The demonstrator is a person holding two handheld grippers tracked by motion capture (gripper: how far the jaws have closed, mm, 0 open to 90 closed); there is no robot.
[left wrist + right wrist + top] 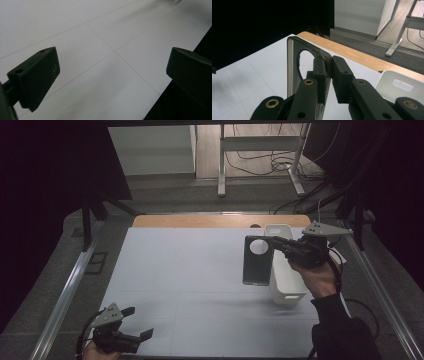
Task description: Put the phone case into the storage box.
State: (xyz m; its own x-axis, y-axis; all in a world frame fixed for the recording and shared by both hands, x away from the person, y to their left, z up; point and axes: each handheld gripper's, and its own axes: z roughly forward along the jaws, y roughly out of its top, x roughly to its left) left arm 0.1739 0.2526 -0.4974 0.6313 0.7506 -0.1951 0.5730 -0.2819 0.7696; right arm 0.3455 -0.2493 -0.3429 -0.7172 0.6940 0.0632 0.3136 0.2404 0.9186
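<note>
Item: dark phone case (258,260), pinched upright in our right gripper (277,244) at two o'clock beside the white bin (286,290), awaiting lowering into it; left gripper (138,322) spread, empty, seven o'clock.

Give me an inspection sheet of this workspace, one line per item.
Surface: white mat with faint grid lines on a wooden table.
Job's things: dark phone case with a round cutout, held up in the air; white bin upright beside it.
Clutter: nothing seen.
Grippers: right gripper shut on the case's edge; left gripper open, nothing between its jaws, low over the mat's near corner.
Cables: one trails from each gripper; more loop on the floor beyond the table.
Surroundings: dark curtains both sides, metal table legs behind.
</note>
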